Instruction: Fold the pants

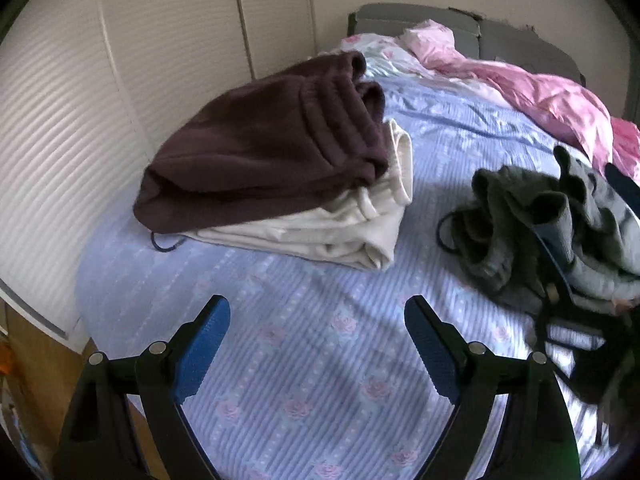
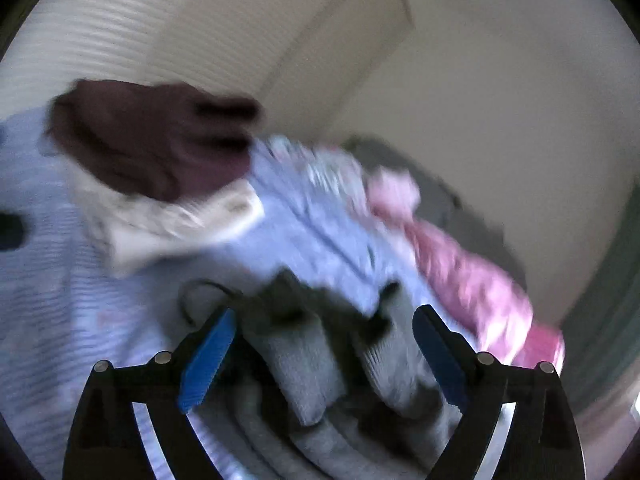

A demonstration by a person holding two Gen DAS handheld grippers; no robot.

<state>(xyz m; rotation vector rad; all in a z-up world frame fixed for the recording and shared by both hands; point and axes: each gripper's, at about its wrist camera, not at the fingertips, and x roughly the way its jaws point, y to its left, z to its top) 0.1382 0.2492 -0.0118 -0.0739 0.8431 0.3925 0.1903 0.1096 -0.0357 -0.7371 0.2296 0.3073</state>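
a bed with blue rose-print sheet (image 1: 320, 360), pink quilt (image 1: 552, 108) bunched near grey headboard (image 1: 520, 36), beside cream ribbed wardrobe doors (image 1: 60, 128); dim, soft daylight.

One maroon pants (image 1: 260, 144), one cream pants (image 1: 320, 232), one grey pants (image 1: 560, 232), one pink blanket (image 1: 540, 100)

- Bed sheet (image 1: 304, 360) carries all garments
- Two folded pants stacked at far left, upper pair (image 1: 260, 148) lying on lower pair (image 1: 344, 228)
- Crumpled pants (image 1: 532, 220) lie to the right, apart from the stack
- Quilt (image 1: 552, 100) bunched behind, along the far right
- Left gripper (image 1: 316, 344) over bare sheet; right gripper (image 2: 324, 344) directly over crumpled pants
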